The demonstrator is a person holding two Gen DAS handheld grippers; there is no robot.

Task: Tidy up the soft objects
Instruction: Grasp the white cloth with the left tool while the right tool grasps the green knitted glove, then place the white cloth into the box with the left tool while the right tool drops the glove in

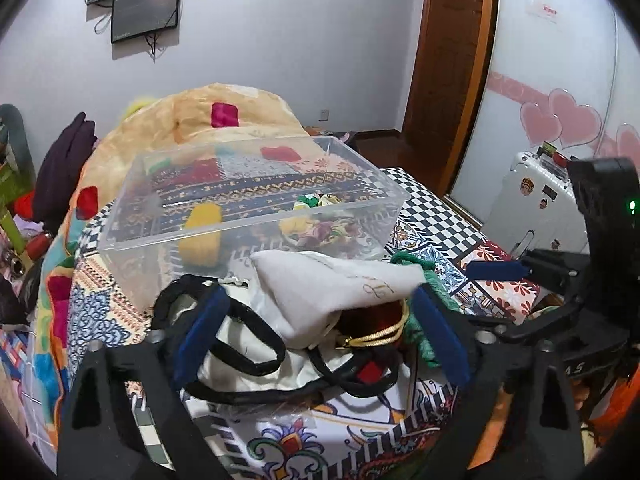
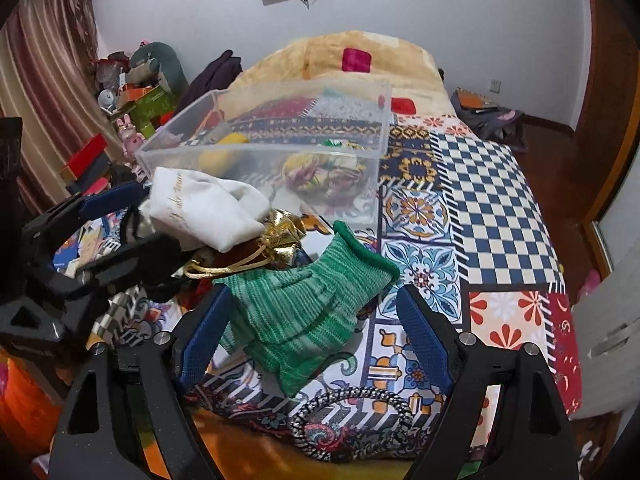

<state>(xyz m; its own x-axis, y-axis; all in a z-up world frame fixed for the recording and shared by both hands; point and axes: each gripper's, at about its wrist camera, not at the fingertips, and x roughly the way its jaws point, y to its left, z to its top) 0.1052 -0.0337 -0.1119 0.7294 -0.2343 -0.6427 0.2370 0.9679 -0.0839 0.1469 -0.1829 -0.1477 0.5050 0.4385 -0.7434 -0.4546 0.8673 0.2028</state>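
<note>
A clear plastic bin [image 1: 256,196] [image 2: 280,136] stands on the patterned bed and holds a yellow soft piece [image 1: 200,232] and some colourful ones [image 1: 316,228]. In front of it lies a pile: a white cloth pouch [image 1: 332,288] [image 2: 204,208], a dark red pouch with gold cord [image 1: 372,320] [image 2: 280,236], a cream bag with black handles [image 1: 240,344], and green knit gloves [image 2: 296,308]. My left gripper [image 1: 320,332] is open around the white pouch and cream bag. My right gripper [image 2: 316,332] is open around the green gloves.
A black-and-white braided cord loop [image 2: 352,420] lies near the bed's front edge. A yellow blanket [image 1: 208,120] is heaped behind the bin. A white suitcase [image 1: 532,188] stands to the right, clutter [image 2: 132,96] at the left by the curtain.
</note>
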